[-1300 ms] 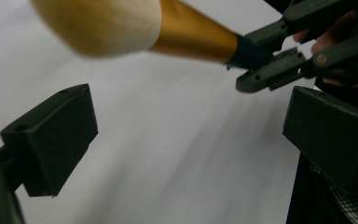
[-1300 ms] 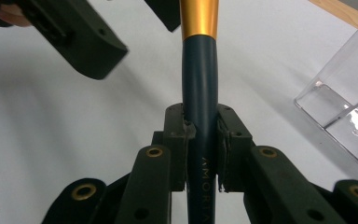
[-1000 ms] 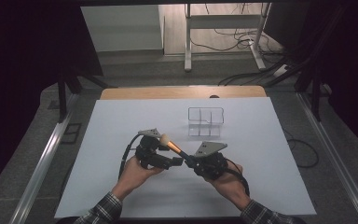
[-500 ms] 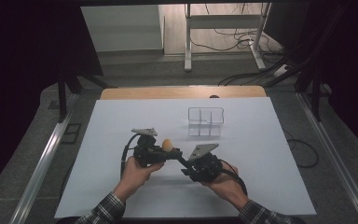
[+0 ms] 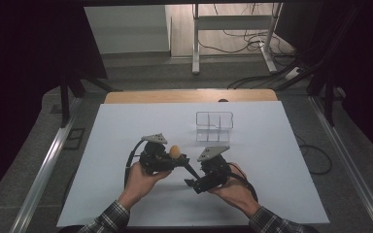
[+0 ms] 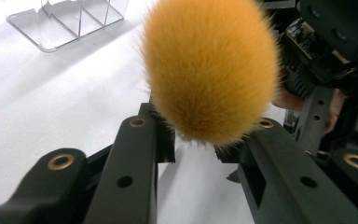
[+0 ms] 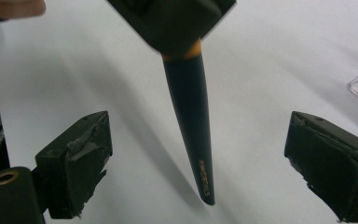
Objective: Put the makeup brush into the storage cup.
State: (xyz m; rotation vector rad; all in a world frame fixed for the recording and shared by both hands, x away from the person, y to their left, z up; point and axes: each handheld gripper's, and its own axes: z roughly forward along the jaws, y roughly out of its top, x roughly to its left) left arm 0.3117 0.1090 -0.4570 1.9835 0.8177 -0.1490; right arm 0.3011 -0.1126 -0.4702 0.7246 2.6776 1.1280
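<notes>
1. The makeup brush (image 5: 175, 152), with fluffy orange bristles, an orange band and a dark tapered handle whose small print is unreadable, hangs over the counter's (image 5: 281, 160) near middle.
2. The left tongs (image 6: 193, 140) are clamped on it just below the bristles.
3. The right tongs (image 7: 198, 170) have just been opening; their pads flank the handle untouched.
4. A clear compartmented organiser (image 5: 214, 125) stands toward the far edge.
</notes>
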